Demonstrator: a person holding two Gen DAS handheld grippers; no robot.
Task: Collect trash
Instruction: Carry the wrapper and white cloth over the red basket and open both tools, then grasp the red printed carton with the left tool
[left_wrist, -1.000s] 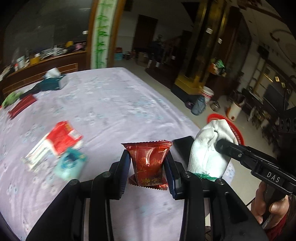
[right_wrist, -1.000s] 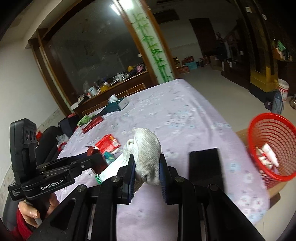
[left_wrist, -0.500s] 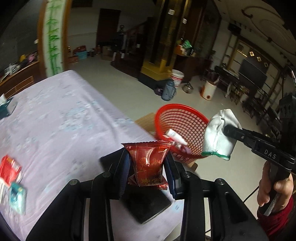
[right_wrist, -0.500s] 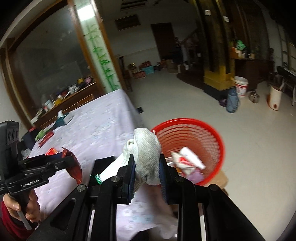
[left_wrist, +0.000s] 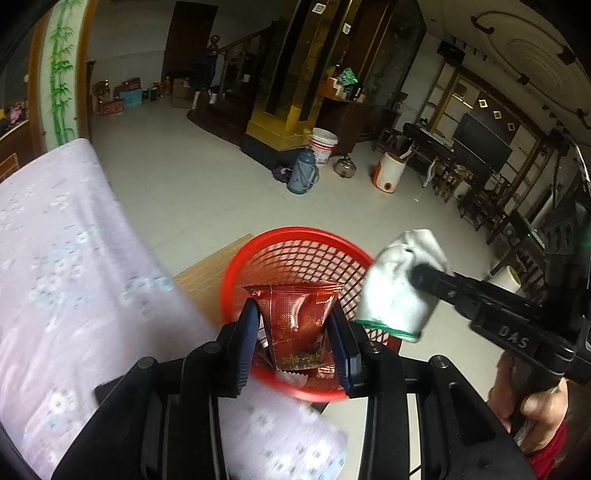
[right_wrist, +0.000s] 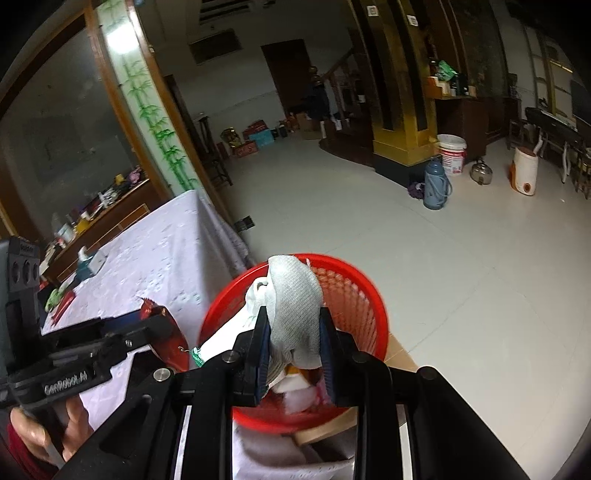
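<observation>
A red mesh basket (left_wrist: 295, 233) stands on the floor beside the table. My left gripper (left_wrist: 293, 317) is shut on a dark red snack packet (left_wrist: 301, 325) and hangs over the basket's near side. To its right, my right gripper (left_wrist: 421, 277) is shut on a white knit glove (left_wrist: 395, 295) with a green cuff, over the basket's right rim. In the right wrist view the glove (right_wrist: 295, 306) bulges between the jaws of the right gripper (right_wrist: 293, 317) above the basket (right_wrist: 376, 306). The packet (right_wrist: 168, 334) and left gripper (right_wrist: 162, 319) show at the left.
A table with a lilac flowered cloth (left_wrist: 55, 258) runs along the left, its corner beside the basket. The basket sits on a tan board (left_wrist: 207, 273) and holds some wrappers (right_wrist: 299, 393). Farther across the tiled floor stand a blue thermos (left_wrist: 303, 175), a white bucket (left_wrist: 325, 142) and a kettle (left_wrist: 345, 166).
Both grippers have swung from over the table out past its edge to above the red basket, each still carrying its item. The table litter has left the left wrist view.
</observation>
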